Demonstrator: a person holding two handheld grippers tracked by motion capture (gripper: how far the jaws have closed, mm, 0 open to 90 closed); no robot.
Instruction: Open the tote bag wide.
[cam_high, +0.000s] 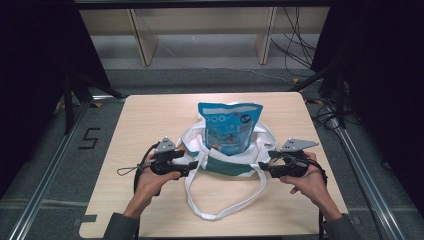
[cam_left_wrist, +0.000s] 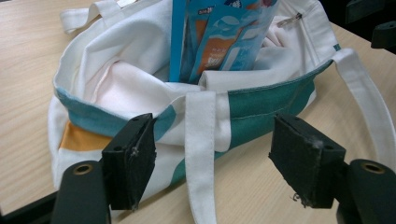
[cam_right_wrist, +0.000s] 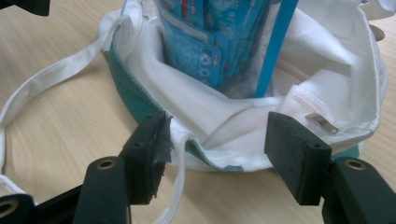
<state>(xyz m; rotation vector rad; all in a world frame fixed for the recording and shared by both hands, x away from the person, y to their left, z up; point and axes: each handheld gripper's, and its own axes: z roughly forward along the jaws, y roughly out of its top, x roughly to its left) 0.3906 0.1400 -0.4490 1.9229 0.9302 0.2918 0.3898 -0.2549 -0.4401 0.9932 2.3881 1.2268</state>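
Bag: white cloth tote bag (cam_high: 227, 162) with teal and orange patches, lying slumped with mouth open, at the middle of the wooden table (cam_high: 145, 120).
Pouch: blue printed pouch (cam_high: 229, 127) standing upright inside the bag, upper half rising above the bag's rim.
Handle: long white strap (cam_high: 220, 212) looped on the table, on the near side of the bag; a second strap crosses the bag's teal band in the left gripper view.
Left gripper: left gripper (cam_high: 192, 166) at the bag's left edge, jaws spread apart, nothing between them but the bag's rim ahead; held in the left hand (cam_high: 152, 181).
Right gripper: right gripper (cam_high: 261, 167) at the bag's right edge, jaws likewise spread, bag rim just ahead; held in the right hand (cam_high: 310, 180).
Snap: small metal clasp (cam_right_wrist: 323, 122) on the bag's inner rim.
Behind bag: pale shelf frame (cam_high: 200, 30) beyond the table's far edge.
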